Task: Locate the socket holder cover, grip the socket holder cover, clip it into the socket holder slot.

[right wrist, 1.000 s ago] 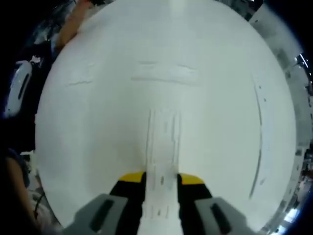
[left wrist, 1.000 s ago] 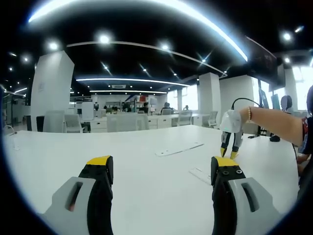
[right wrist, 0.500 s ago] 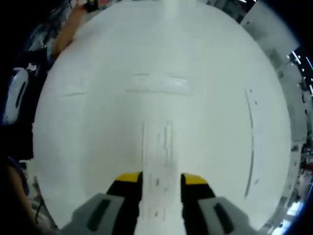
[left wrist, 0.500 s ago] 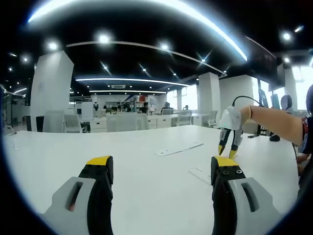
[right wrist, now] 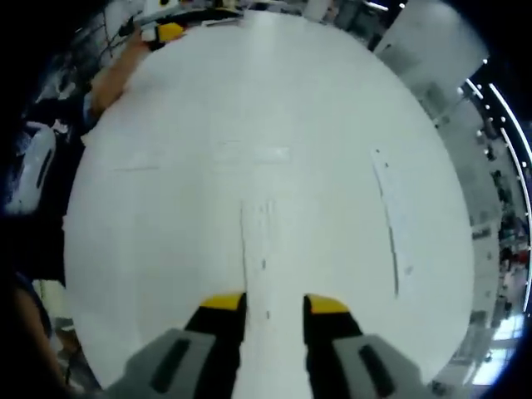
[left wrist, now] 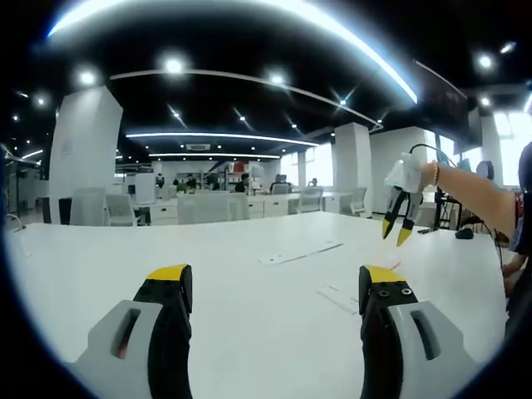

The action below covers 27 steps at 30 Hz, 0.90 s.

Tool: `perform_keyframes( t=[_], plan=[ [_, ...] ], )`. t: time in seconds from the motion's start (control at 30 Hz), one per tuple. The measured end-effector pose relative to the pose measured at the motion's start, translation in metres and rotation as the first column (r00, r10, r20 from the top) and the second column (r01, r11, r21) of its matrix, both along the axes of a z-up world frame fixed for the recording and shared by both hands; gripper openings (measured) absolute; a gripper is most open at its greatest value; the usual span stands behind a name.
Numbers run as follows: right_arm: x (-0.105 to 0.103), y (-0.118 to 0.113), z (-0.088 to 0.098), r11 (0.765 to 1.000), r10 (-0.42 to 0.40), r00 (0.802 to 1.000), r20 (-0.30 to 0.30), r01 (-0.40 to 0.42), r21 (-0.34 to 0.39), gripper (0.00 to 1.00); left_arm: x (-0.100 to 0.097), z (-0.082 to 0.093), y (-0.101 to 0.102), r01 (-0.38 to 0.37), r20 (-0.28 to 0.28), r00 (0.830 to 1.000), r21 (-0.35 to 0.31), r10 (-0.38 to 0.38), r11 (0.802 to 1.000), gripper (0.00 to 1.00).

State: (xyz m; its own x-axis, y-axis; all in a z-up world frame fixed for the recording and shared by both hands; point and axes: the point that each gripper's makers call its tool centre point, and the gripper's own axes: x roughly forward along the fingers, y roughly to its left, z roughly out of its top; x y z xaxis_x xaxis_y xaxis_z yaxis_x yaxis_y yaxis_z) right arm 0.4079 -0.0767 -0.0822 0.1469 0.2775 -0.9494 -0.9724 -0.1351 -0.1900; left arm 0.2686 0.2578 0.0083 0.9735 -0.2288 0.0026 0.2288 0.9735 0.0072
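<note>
- left gripper view: left tool (left wrist: 273,287) low over the white tabletop (left wrist: 208,258), jaws spread wide, nothing between them.
- same view: right tool (left wrist: 399,226) held up off the tabletop at the right, tips pointing down, jaws a little apart, nothing gripped; a hand (left wrist: 420,174) and forearm hold it.
- same view: a long white strip (left wrist: 301,253) lies flat mid-tabletop; a second flat white piece (left wrist: 342,298) lies nearer, just beside the left tool's right jaw. can't tell which is cover vs holder from here.
- same view: open office behind w/ chairs, pillars, ceiling lights.
- right gripper view: right tool (right wrist: 273,309) looks down on the tabletop (right wrist: 274,100) from above, jaws parted, not gripping.
- same view: white socket holder strip (right wrist: 259,253) lies flat on the tabletop, running away from the gap between the jaws; apart from the tips.
- same view: a thin long strip (right wrist: 389,229) lies to the right, well apart; a faint flat piece (right wrist: 258,152) lies crosswise beyond. detail too washed out to id.
- same view: left tool (right wrist: 166,32) w/ yellow tip at top left edge, held by an arm.
</note>
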Motion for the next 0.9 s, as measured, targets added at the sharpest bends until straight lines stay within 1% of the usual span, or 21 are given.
perform_keyframes(
  t=[0.1, 0.23, 0.37, 0.5, 0.63, 0.73, 0.83, 0.9],
  plan=[
    [0.000, -0.012, 0.001, 1.000, -0.018, 1.000, -0.001, 0.018, 0.007, 0.26, 0.000, -0.001, -0.002, 0.006, -0.003, 1.000, 0.004, -0.006, 1.000, 0.82],
    [0.001, -0.029, 0.000, 0.999, -0.043, 0.999, 0.011, 0.043, 0.006, 0.22, 0.001, -0.004, -0.003, 0.010, -0.014, 1.000, 0.011, -0.010, 1.000, 0.81],
    [0.004, -0.043, -0.006, 0.998, -0.061, 0.998, 0.006, 0.061, 0.012, 0.17, 0.001, -0.006, -0.004, 0.014, -0.020, 1.000, 0.013, -0.014, 1.000, 0.81],
    [0.003, -0.053, -0.021, 0.998, -0.062, 0.998, -0.009, 0.062, 0.000, 0.04, 0.000, -0.008, -0.003, 0.016, -0.023, 1.000, 0.013, -0.015, 1.000, 0.81],
    [0.002, -0.056, -0.037, 0.999, -0.048, 0.999, -0.023, 0.048, 0.001, 0.04, -0.001, -0.010, -0.001, 0.016, -0.026, 1.000, 0.014, -0.016, 1.000, 0.81],
    [0.002, -0.055, -0.049, 0.999, -0.029, 0.999, -0.028, 0.030, 0.020, 0.04, -0.002, -0.011, 0.000, 0.016, -0.024, 1.000, 0.013, -0.015, 1.000, 0.81],
    [0.001, -0.055, -0.056, 0.999, -0.009, 1.000, -0.024, 0.010, 0.032, 0.04, -0.003, -0.012, 0.000, 0.014, -0.024, 1.000, 0.015, -0.014, 1.000, 0.81],
    [0.002, -0.054, -0.058, 0.999, 0.007, 1.000, -0.013, -0.007, 0.047, 0.04, -0.003, -0.013, 0.000, 0.013, -0.025, 1.000, 0.015, -0.013, 1.000, 0.81]
  ],
)
